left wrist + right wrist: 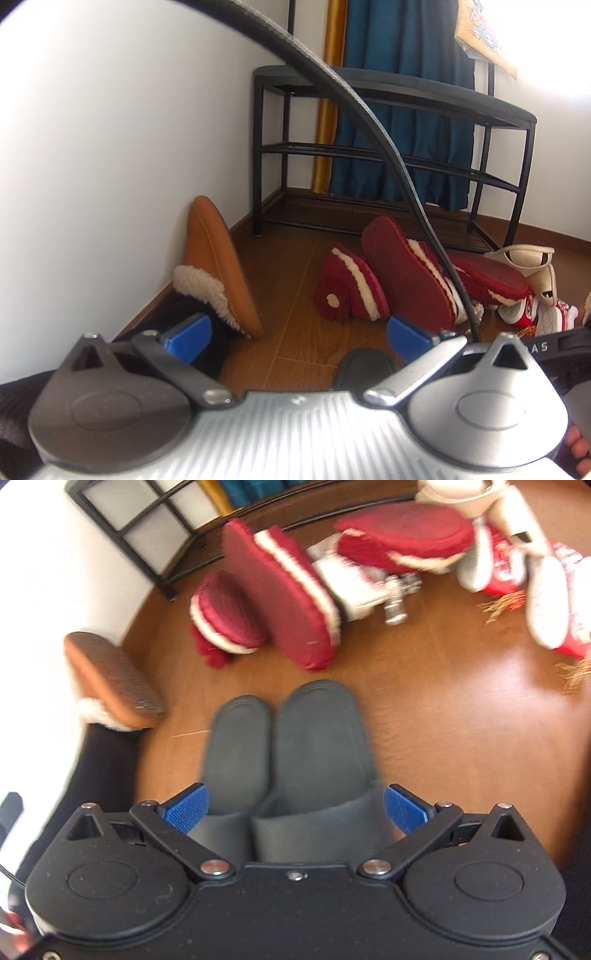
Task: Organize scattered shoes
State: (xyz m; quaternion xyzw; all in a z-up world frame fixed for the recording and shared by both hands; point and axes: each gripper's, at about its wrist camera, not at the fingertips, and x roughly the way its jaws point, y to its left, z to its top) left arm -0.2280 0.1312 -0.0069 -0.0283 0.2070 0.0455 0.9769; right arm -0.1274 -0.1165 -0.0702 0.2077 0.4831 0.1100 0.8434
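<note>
Two dark slippers (284, 753) lie paired between the spread right hand-held gripper (295, 808), pads untouching; squeeze both evenly before lifting

Two dark grey slippers (291, 753) are seen on a brown wood-grain floor (424, 701). Red slippers (280, 598) are trimmed with cream stripes. A tan slipper (218, 258) is lined with white fleece; its sole is finely ribbed. The shoe rack (388, 155) is black, the curtain (402, 103) teal. Blue pads (190, 806) are fitted on both grippers.
</note>
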